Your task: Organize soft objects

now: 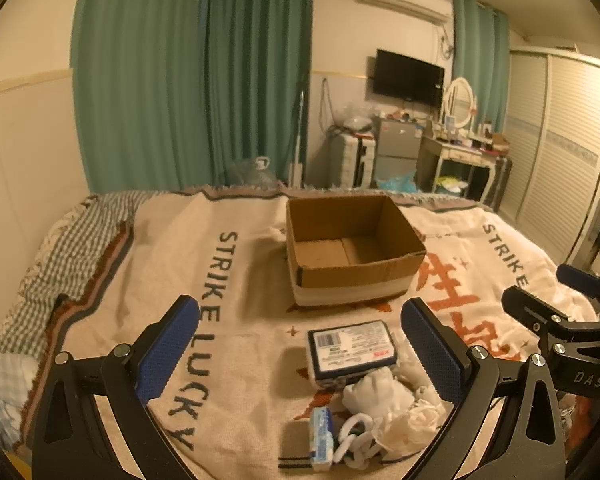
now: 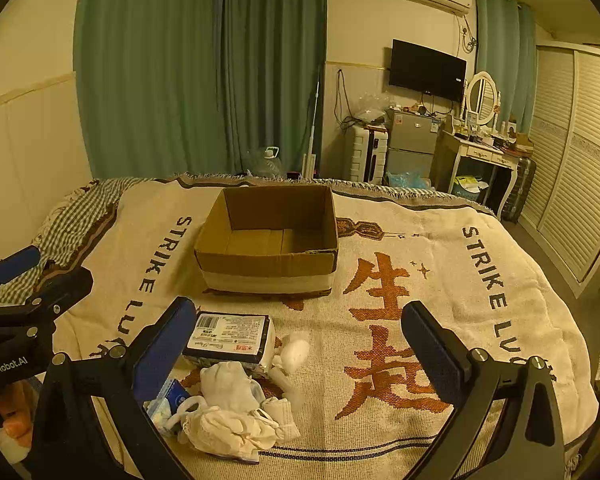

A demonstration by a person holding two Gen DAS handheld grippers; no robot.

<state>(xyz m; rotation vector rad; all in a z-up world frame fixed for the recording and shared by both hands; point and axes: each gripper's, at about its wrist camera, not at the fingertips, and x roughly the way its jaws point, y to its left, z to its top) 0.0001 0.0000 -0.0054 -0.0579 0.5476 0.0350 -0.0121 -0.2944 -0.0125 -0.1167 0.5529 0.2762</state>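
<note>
An open, empty cardboard box (image 1: 352,248) (image 2: 270,240) stands on the bed. In front of it lies a pile of soft things: a wrapped tissue pack (image 1: 350,350) (image 2: 230,338), crumpled white cloths (image 1: 384,396) (image 2: 228,388), a small blue tissue packet (image 1: 322,436) (image 2: 170,398) and a white round pad (image 2: 296,352). My left gripper (image 1: 300,352) is open above the pile, holding nothing. My right gripper (image 2: 300,352) is open and empty, with the pile by its left finger. Each gripper shows at the edge of the other's view.
A cream blanket (image 2: 420,312) with orange characters and "STRIKE LUCKY" lettering covers the bed. A checked sheet (image 1: 72,240) shows at the left. Beyond the bed are green curtains, a small fridge (image 2: 414,144), a dressing table (image 2: 488,156) and a wardrobe.
</note>
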